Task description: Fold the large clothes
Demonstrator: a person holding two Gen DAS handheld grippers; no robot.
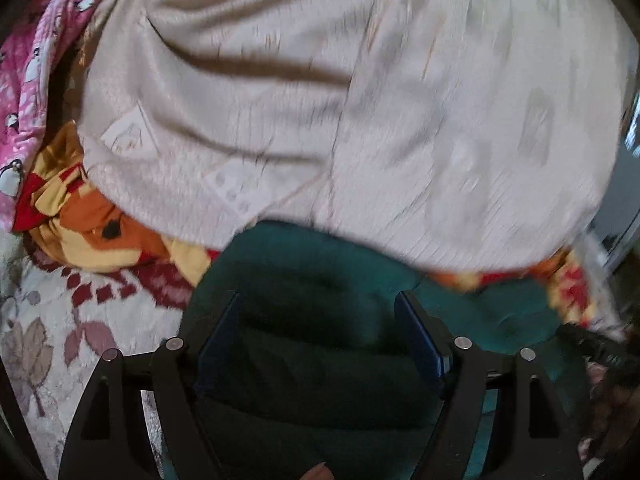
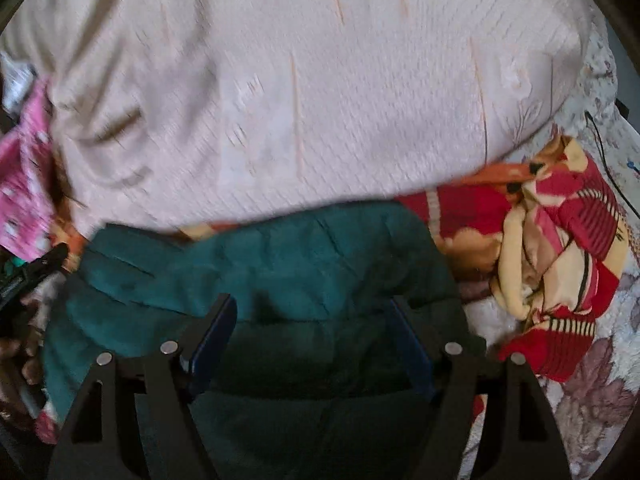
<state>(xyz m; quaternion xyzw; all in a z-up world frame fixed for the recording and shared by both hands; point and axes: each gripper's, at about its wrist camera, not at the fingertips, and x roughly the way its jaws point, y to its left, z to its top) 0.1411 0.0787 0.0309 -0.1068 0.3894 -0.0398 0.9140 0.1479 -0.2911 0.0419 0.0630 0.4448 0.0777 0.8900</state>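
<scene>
A dark teal garment [image 1: 320, 280] lies bunched on the bed; it also shows in the right wrist view [image 2: 280, 268]. My left gripper [image 1: 318, 308] is open, its blue-padded fingers [image 1: 420, 332] spread over the teal cloth with a thick fold between them. My right gripper [image 2: 312, 312] is open the same way over the teal garment, fingers [image 2: 212, 336] apart. The right gripper's black tip [image 1: 592, 344] shows at the right edge of the left view. Both views are blurred.
A large cream textured blanket [image 1: 320, 100] fills the far side [image 2: 320, 100]. An orange, red and yellow patterned cloth [image 1: 88, 220] lies beside it [image 2: 560, 248]. A pink penguin-print cloth [image 1: 36, 80] is at left. A floral bedsheet [image 1: 48, 320] lies underneath.
</scene>
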